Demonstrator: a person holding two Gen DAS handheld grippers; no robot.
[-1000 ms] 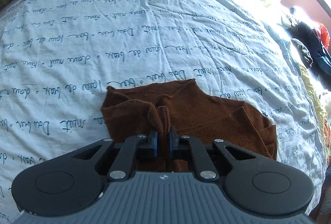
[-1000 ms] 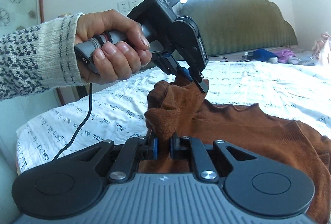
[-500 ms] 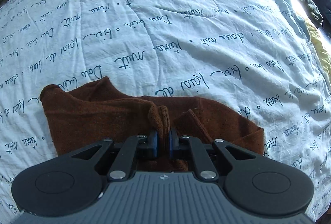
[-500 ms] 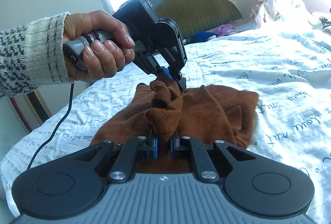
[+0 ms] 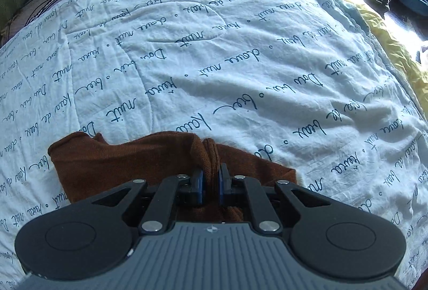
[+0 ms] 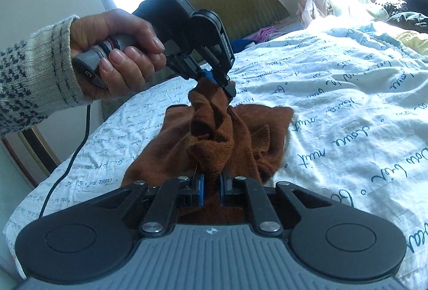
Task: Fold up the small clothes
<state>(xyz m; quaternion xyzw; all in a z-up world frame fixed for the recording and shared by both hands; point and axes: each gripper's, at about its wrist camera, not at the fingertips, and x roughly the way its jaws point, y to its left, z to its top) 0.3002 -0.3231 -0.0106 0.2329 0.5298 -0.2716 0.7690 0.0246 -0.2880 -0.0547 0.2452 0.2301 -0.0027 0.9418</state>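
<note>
We had the bed (image 5: 240, 62) w/ its white script-print quilt under everything, and the brown knit garment (image 5: 128, 164) lay on it at the near edge, part flat, part lifted into a bunch. Step in hand, as we judged it: carrying a pinched edge across to lay a fold. To do it well we needed both pinches level w/ each other, the lifted edge kept taut btwn them so it dropped straight, and no letting go until the fabric sat flat on the layer below; the bunching near both pinches looked likely to leave a lumpy fold unless smoothed.

Left gripper (image 6: 223, 82), held by a hand (image 6: 117, 49) in a knit sleeve, was pinching a raised peak of the garment, pointing steeply down. Right gripper (image 6: 211, 187) was pinching a thick wad of the same cloth just in front of it, lower and nearer. The two pinches sat close together, fabric twisted btwn.
</note>
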